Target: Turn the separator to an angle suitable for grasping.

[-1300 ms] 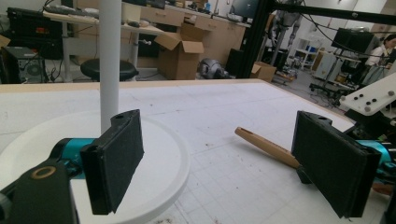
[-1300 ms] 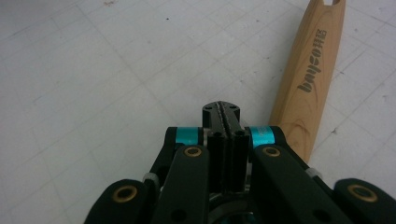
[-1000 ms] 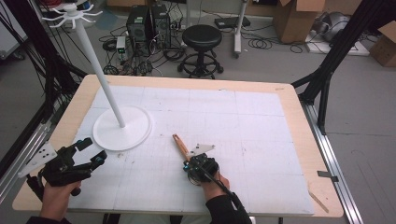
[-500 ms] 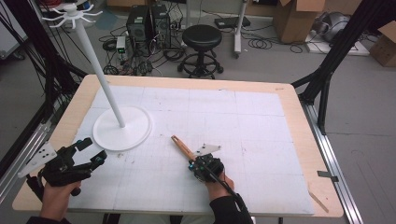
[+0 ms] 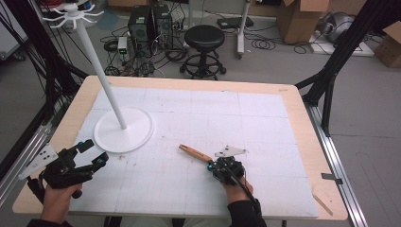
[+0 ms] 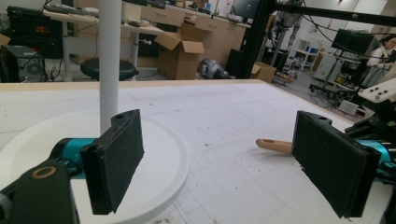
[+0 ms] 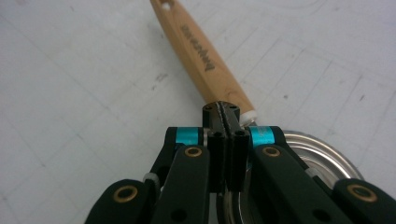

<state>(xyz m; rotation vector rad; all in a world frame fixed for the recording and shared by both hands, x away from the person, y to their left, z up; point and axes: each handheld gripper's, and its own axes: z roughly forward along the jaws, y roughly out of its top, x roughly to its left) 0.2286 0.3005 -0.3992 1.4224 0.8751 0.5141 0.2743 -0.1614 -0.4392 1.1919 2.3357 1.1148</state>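
Note:
A utensil with a light wooden handle point(image 5: 195, 152) lies low over the white gridded mat, its handle pointing up and left. My right gripper point(image 5: 213, 165) is at the handle's near end. In the right gripper view the jaws of the right gripper point(image 7: 226, 110) are pressed together at the utensil's neck, with the handle point(image 7: 205, 60) running away from them and a round metal part point(image 7: 317, 154) under them. My left gripper point(image 5: 94, 152) is wide open at the front left, beside the stand's round base point(image 5: 124, 128), holding nothing. The handle's tip point(image 6: 275, 145) shows between its pads.
The white stand's thin pole point(image 5: 101, 78) leans up to a ring of hooks point(image 5: 71, 10). A wooden stick point(image 5: 324, 204) lies on the table's front right edge. Beyond the far edge are a black stool point(image 5: 204, 38), computers and cardboard boxes.
My right gripper has slid a little to the right and toward the front, taking the utensil with it. The left gripper has stayed where it was, open.

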